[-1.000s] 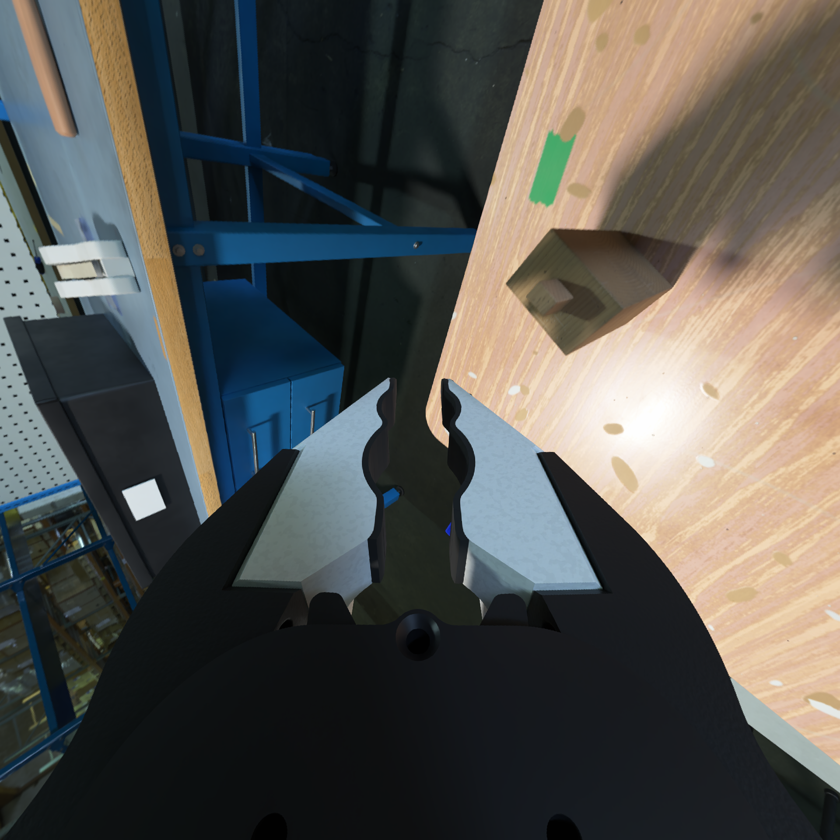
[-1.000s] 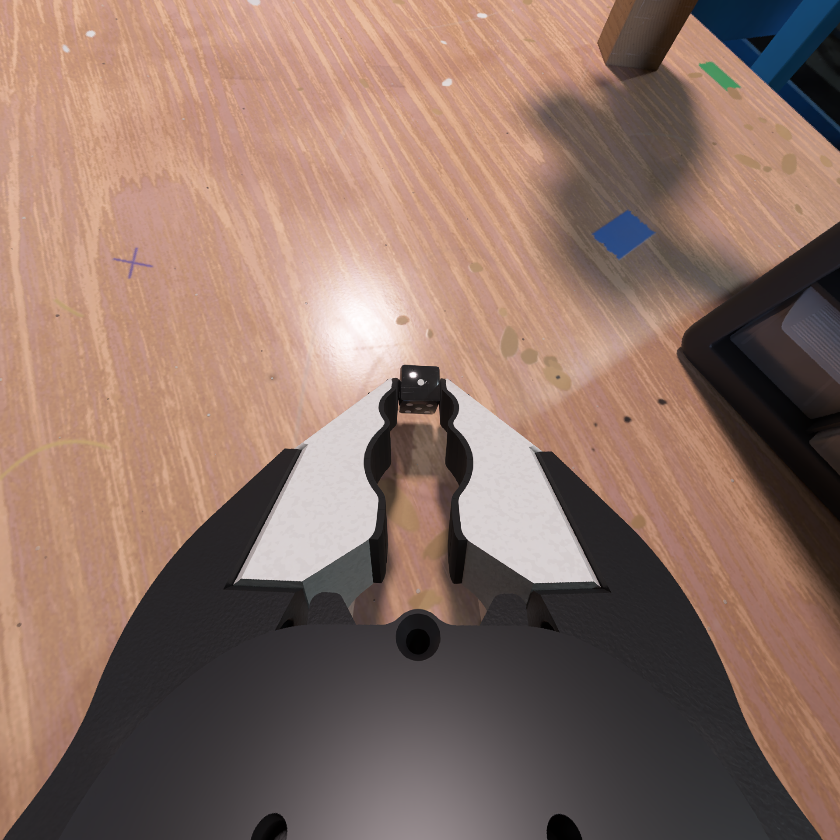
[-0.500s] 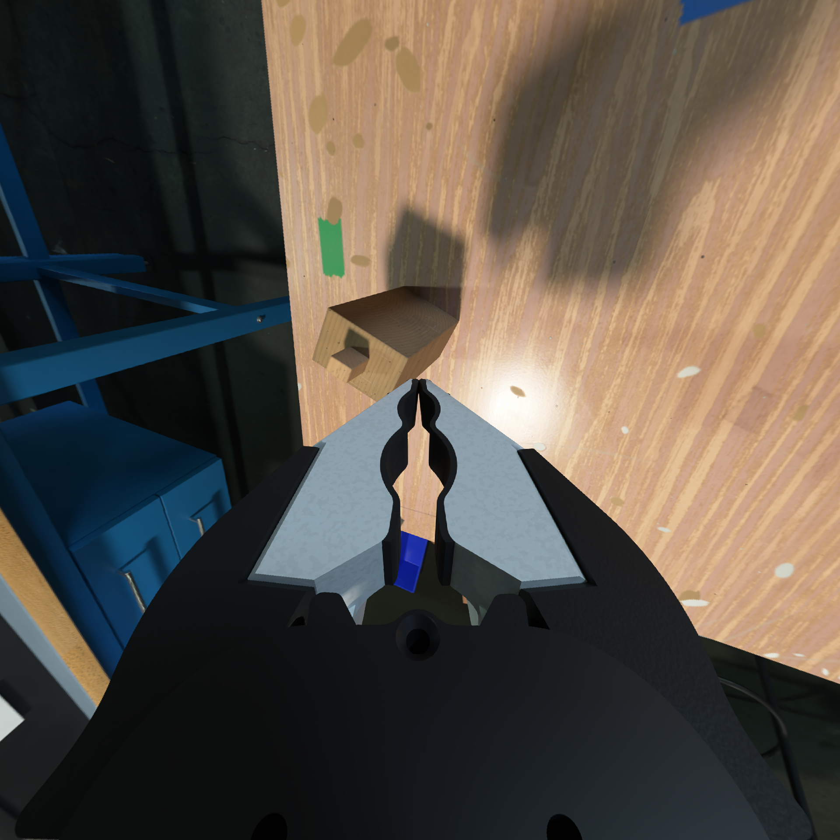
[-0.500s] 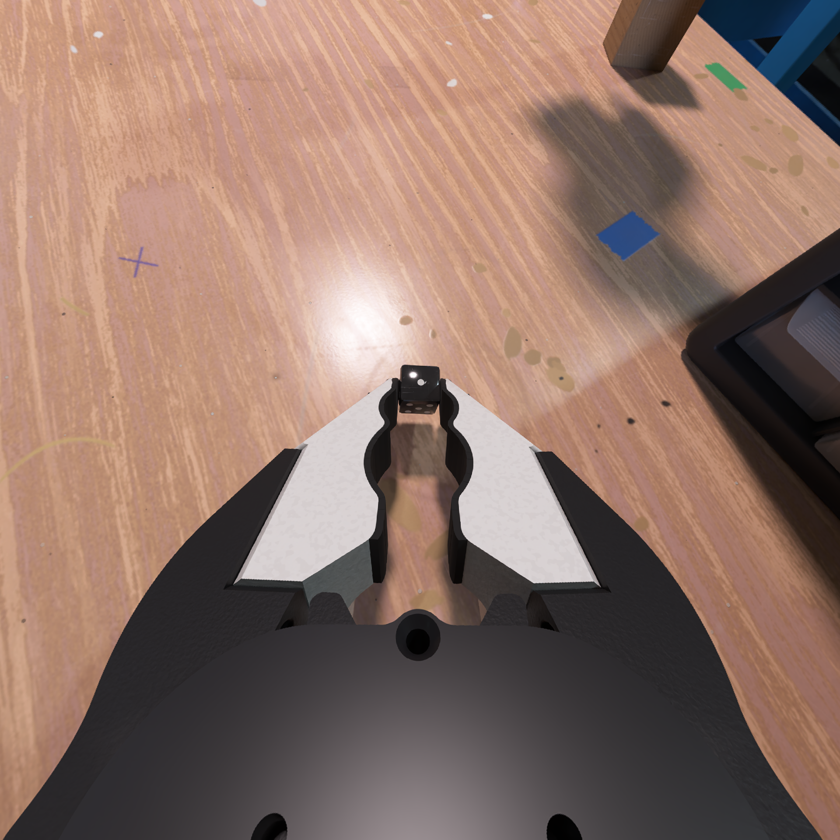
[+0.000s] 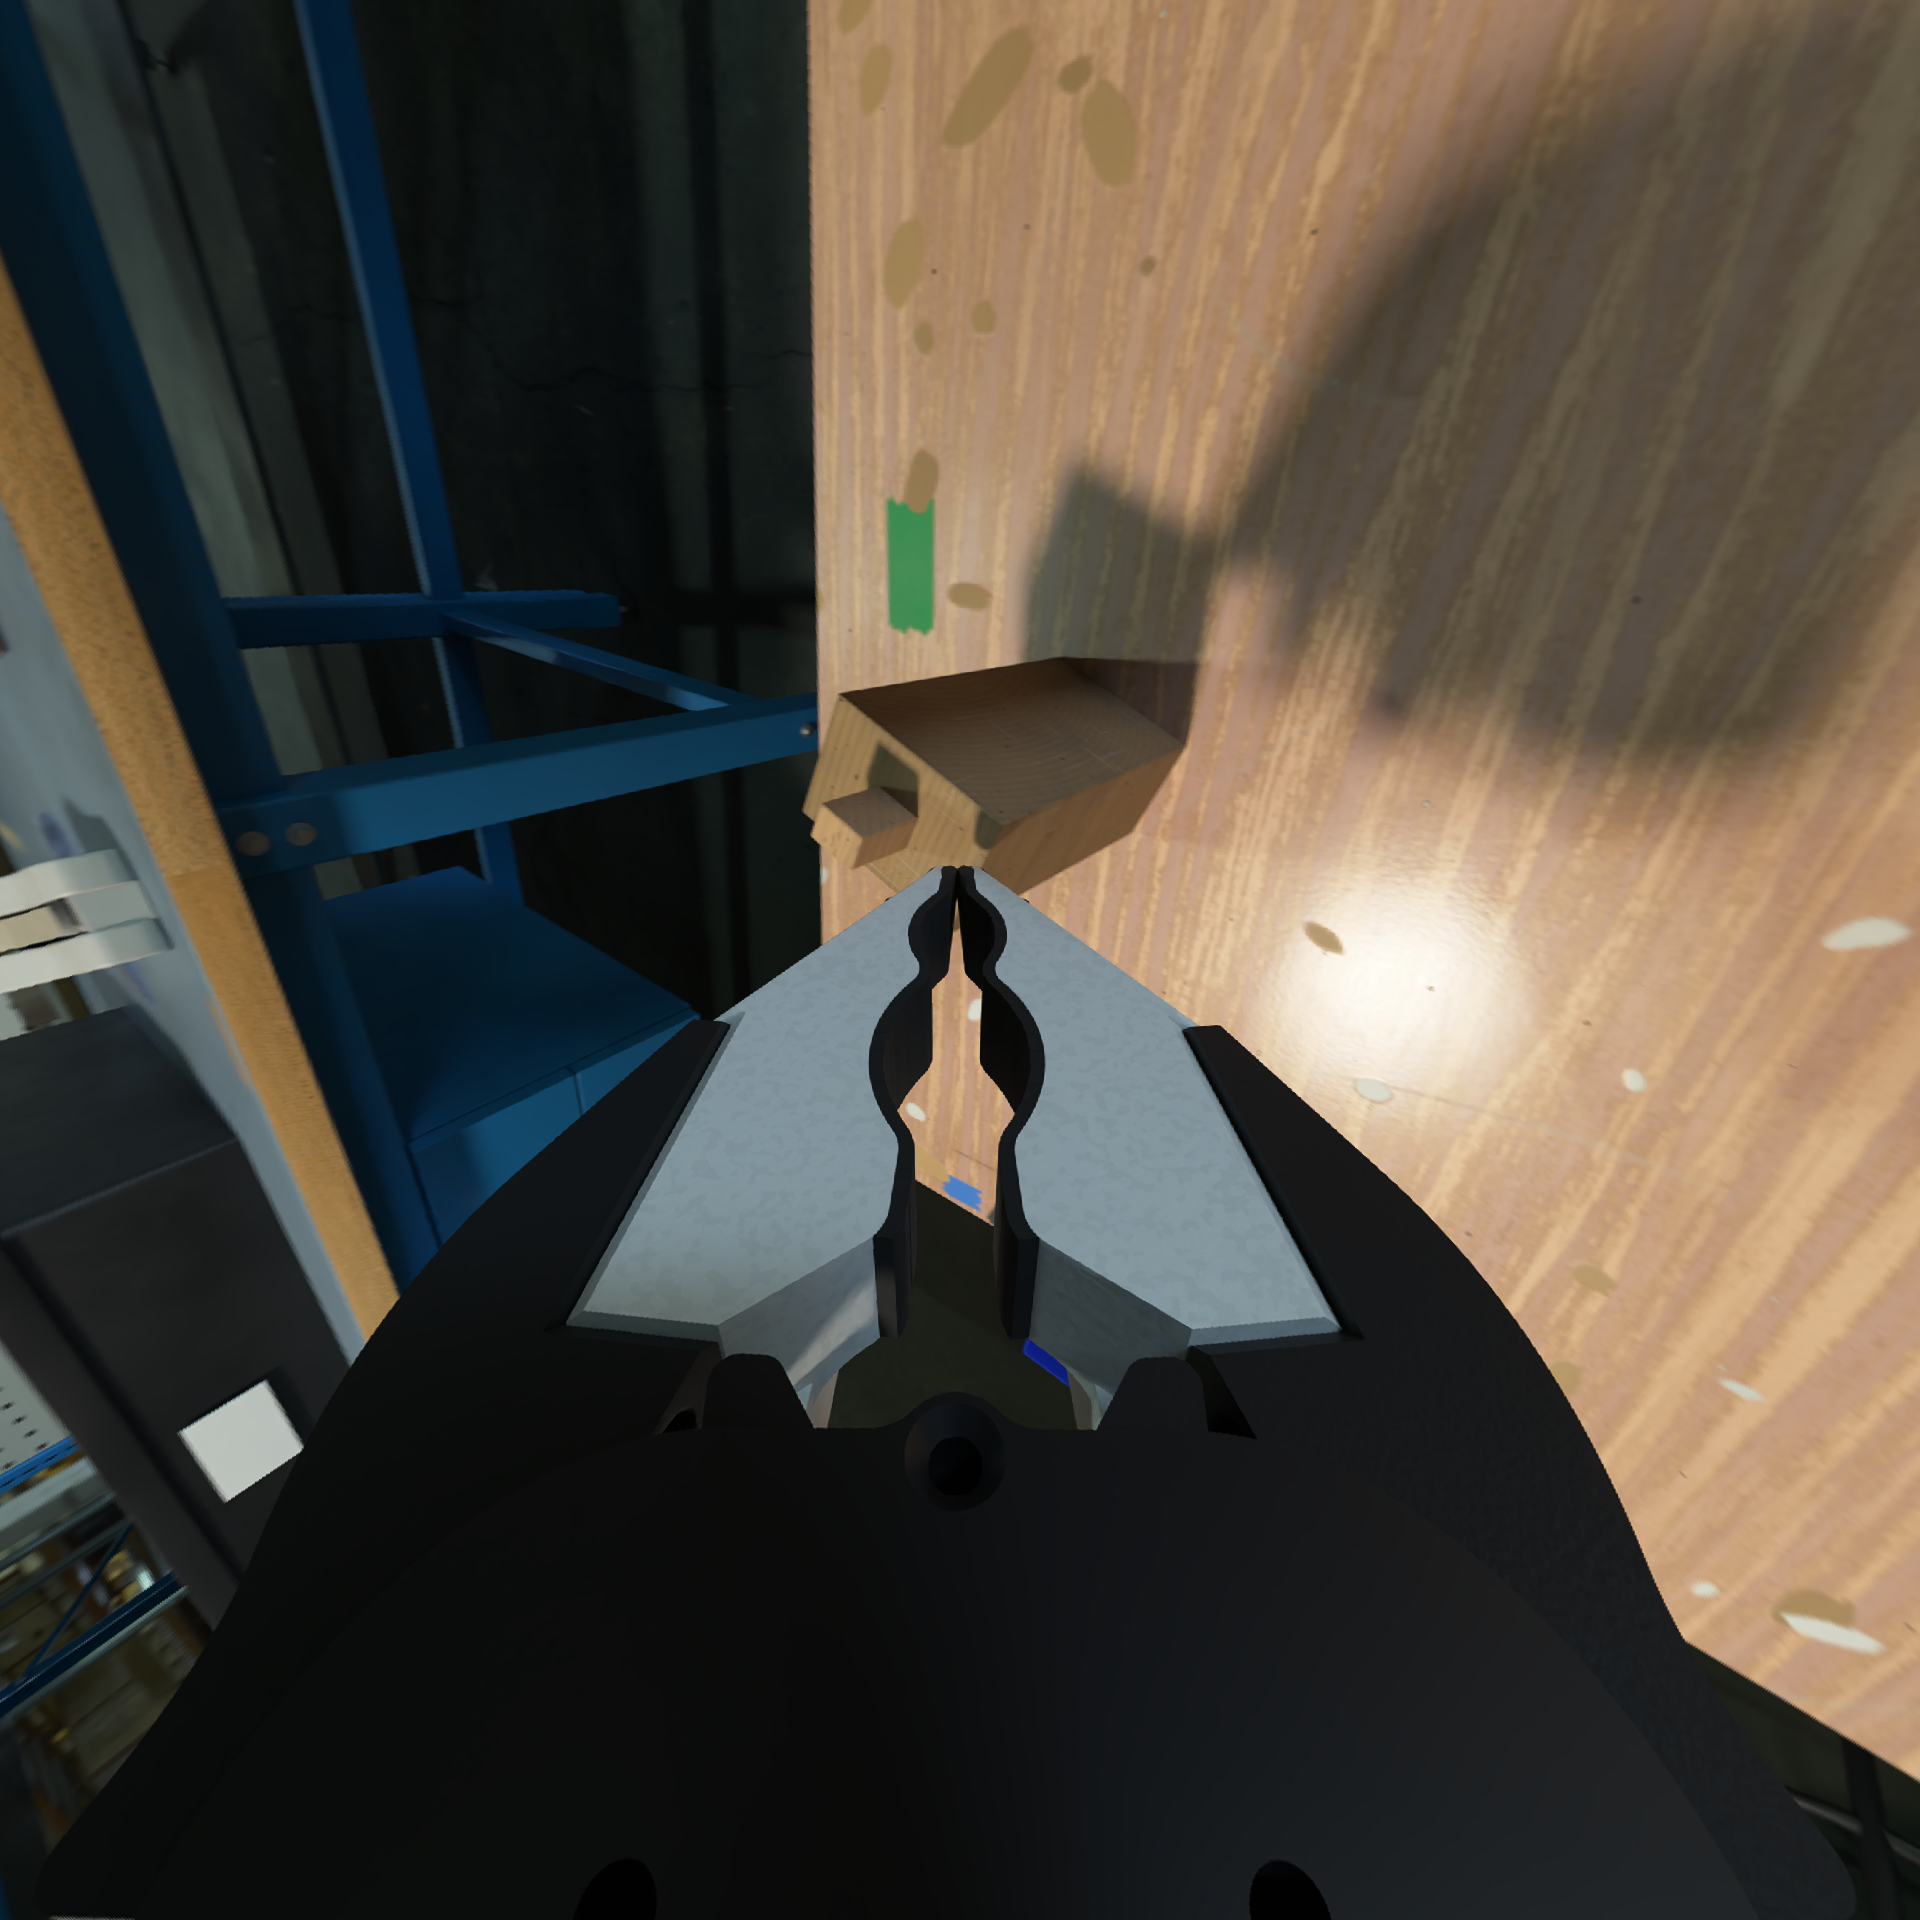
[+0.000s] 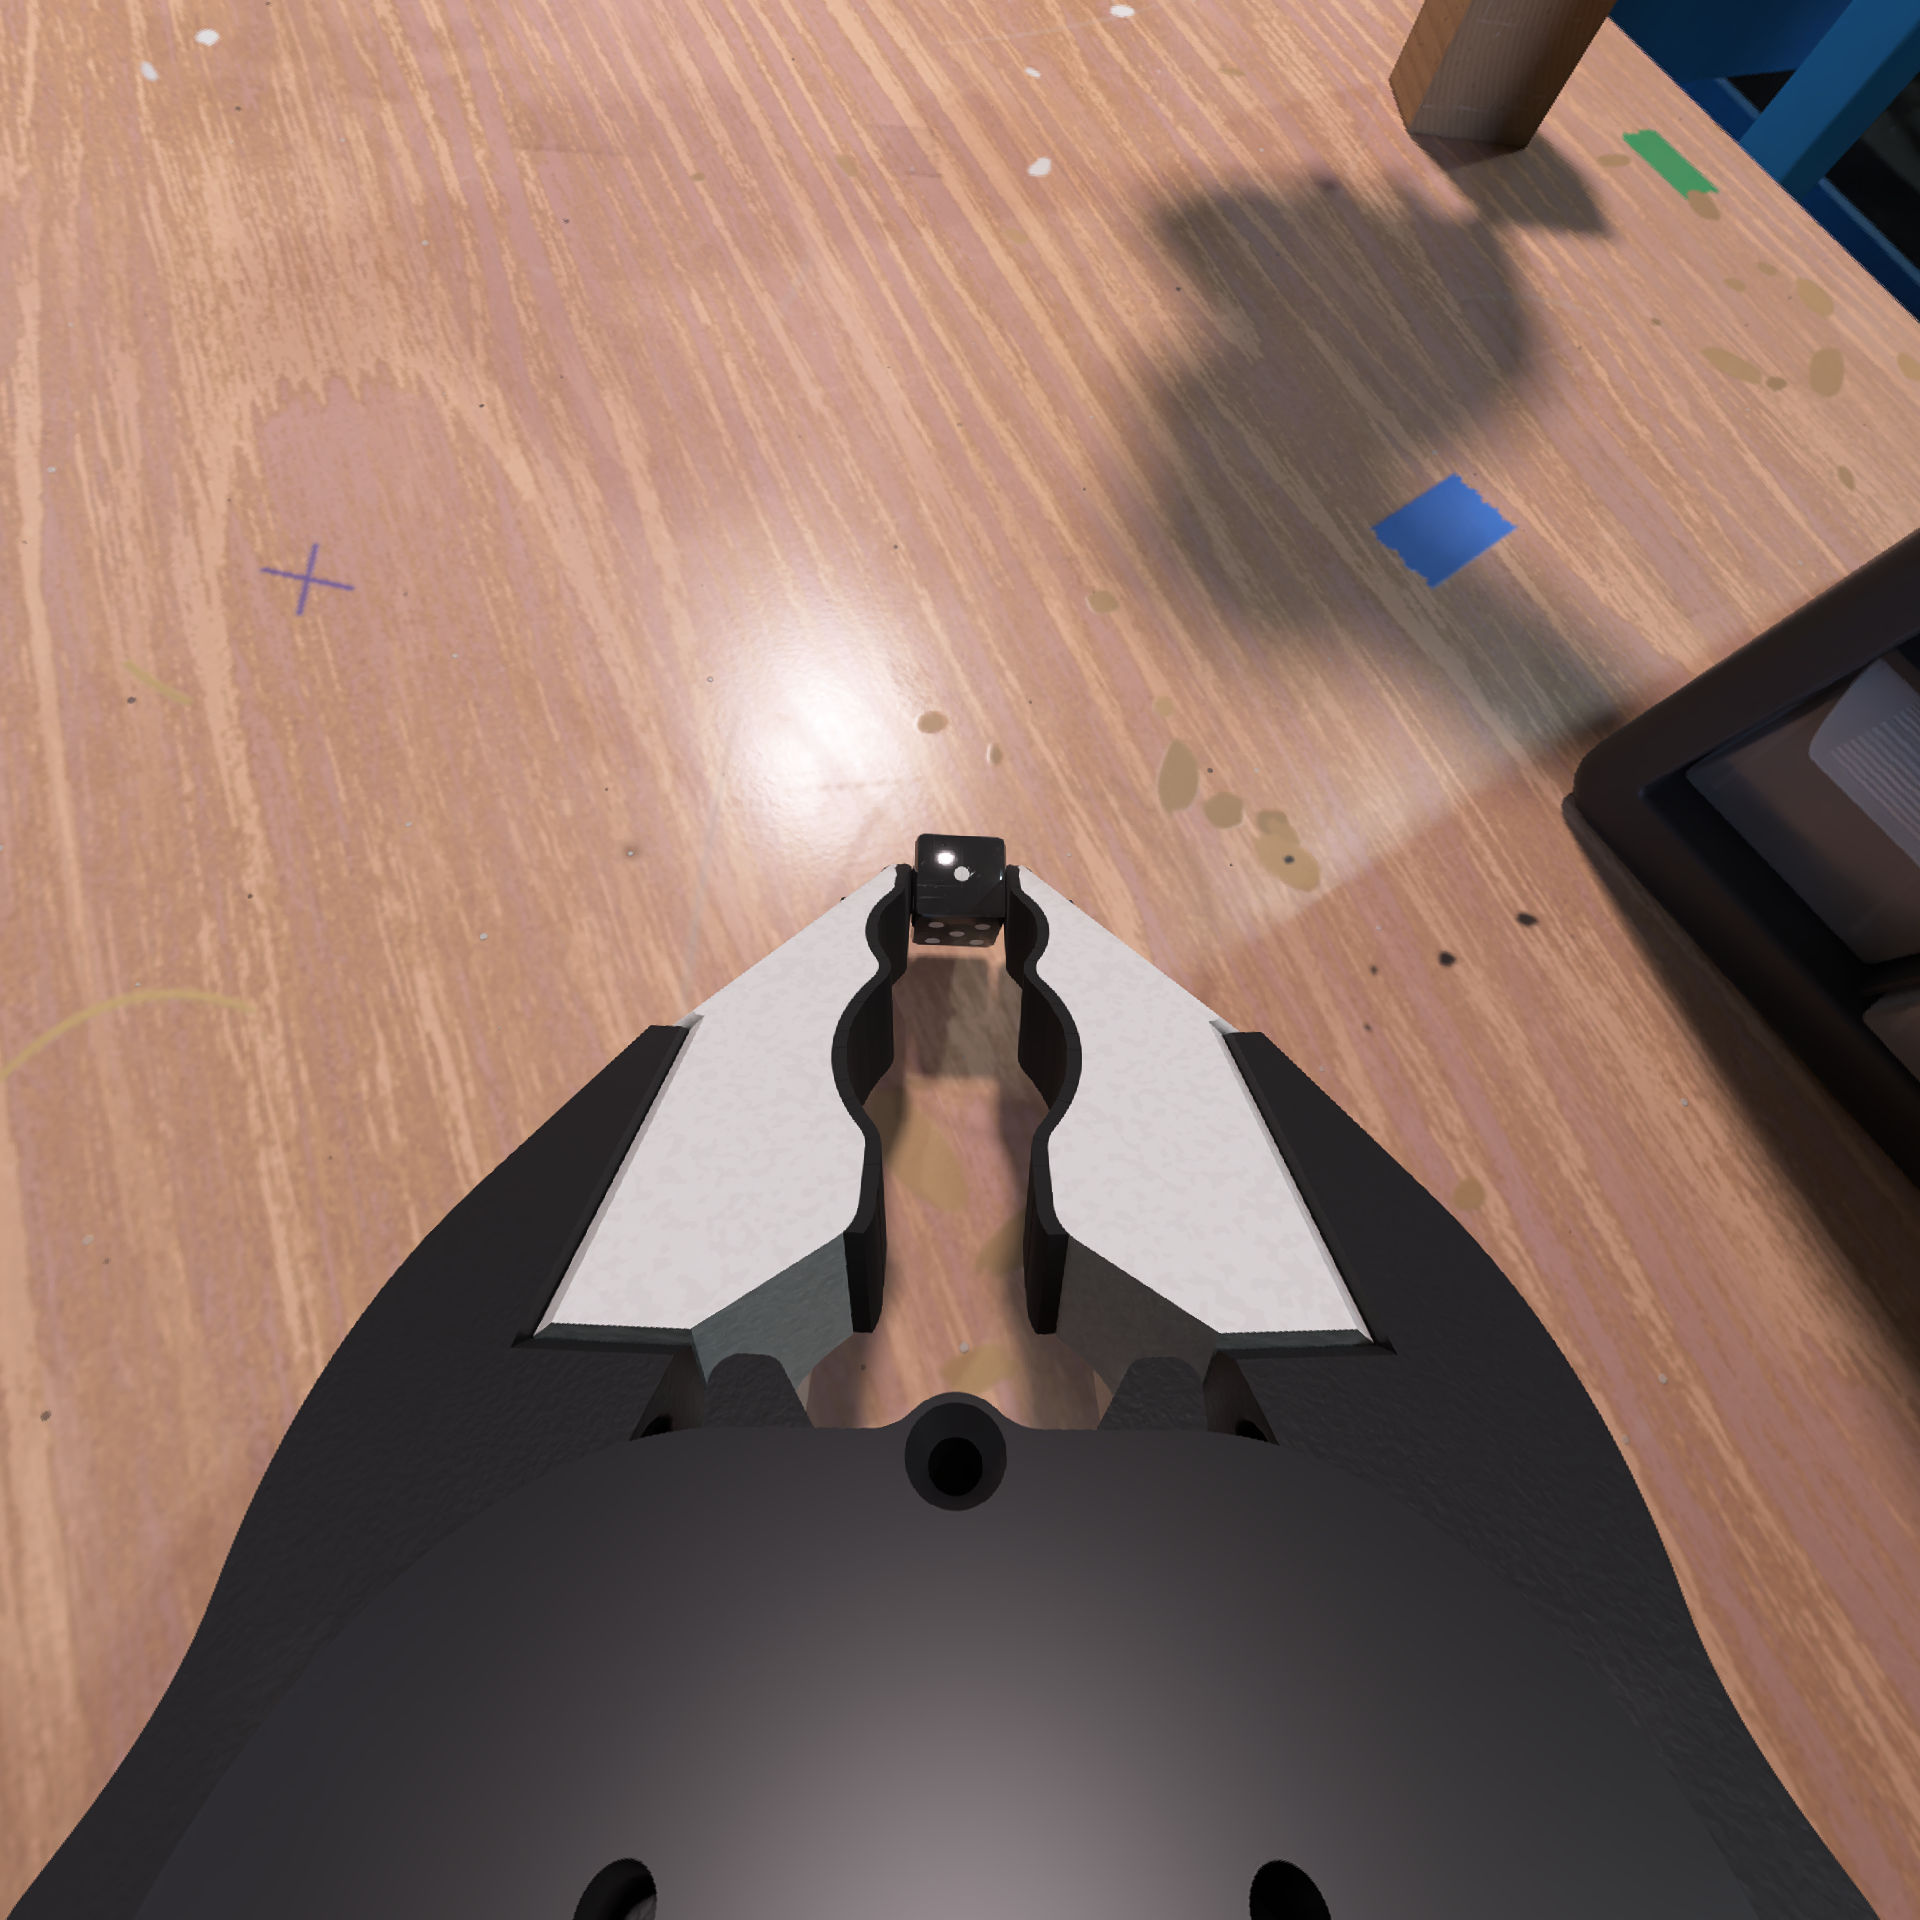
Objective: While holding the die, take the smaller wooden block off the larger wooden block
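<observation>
In the left wrist view the larger wooden block stands on the wooden table near its edge. The smaller wooden block sits on its top face. My left gripper is shut and empty, its fingertips just short of the larger block. In the right wrist view my right gripper is shut on a black die with white dots, held a little above the table. The larger block's lower part shows at the top right; the smaller block is out of that view.
A green tape strip lies by the table edge beside the block, and a blue tape patch lies on the table. A black tray stands at the right. A blue metal rack and cabinet stand beyond the edge.
My left gripper has closed from open to shut and swung round toward the wooden blocks, ending just short of them. My right gripper has stayed almost still, holding the die.
</observation>
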Tool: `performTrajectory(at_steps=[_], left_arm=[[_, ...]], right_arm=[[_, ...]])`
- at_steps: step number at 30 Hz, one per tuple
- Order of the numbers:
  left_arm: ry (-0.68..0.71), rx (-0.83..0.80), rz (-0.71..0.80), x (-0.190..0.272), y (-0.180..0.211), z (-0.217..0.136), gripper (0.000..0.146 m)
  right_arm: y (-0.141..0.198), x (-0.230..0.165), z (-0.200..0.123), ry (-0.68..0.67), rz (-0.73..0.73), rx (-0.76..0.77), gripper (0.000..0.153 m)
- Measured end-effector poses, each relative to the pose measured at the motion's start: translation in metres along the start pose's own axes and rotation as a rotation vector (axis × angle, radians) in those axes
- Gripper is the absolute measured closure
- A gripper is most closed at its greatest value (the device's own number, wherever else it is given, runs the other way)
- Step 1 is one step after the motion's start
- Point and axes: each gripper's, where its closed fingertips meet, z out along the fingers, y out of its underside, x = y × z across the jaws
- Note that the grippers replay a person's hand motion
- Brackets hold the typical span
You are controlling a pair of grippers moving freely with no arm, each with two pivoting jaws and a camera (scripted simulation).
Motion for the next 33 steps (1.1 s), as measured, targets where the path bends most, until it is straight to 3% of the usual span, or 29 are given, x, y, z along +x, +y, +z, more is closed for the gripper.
performTrajectory(at_steps=[19,23,27,30,33], left_arm=[[0.048,-0.057,-0.040,-0.004,0.007,0.005,0.139],[0.044,-0.048,-0.055,-0.006,0.007,0.002,0.128],[0.094,-0.043,-0.170,-0.004,0.007,0.000,0.115],[0.109,-0.018,-0.237,-0.003,0.006,0.000,0.114],[0.137,0.007,-0.430,-0.007,0.004,0.002,0.118]], right_arm=[[0.000,-0.001,0.000,-0.006,0.000,0.002,0.135],[0.000,-0.001,0.000,-0.006,0.001,0.001,0.135],[0.000,-0.001,0.000,-0.005,-0.001,0.002,0.135],[0.000,-0.001,0.000,-0.004,-0.002,0.000,0.135],[0.000,-0.001,0.000,-0.002,-0.004,0.002,0.135]])
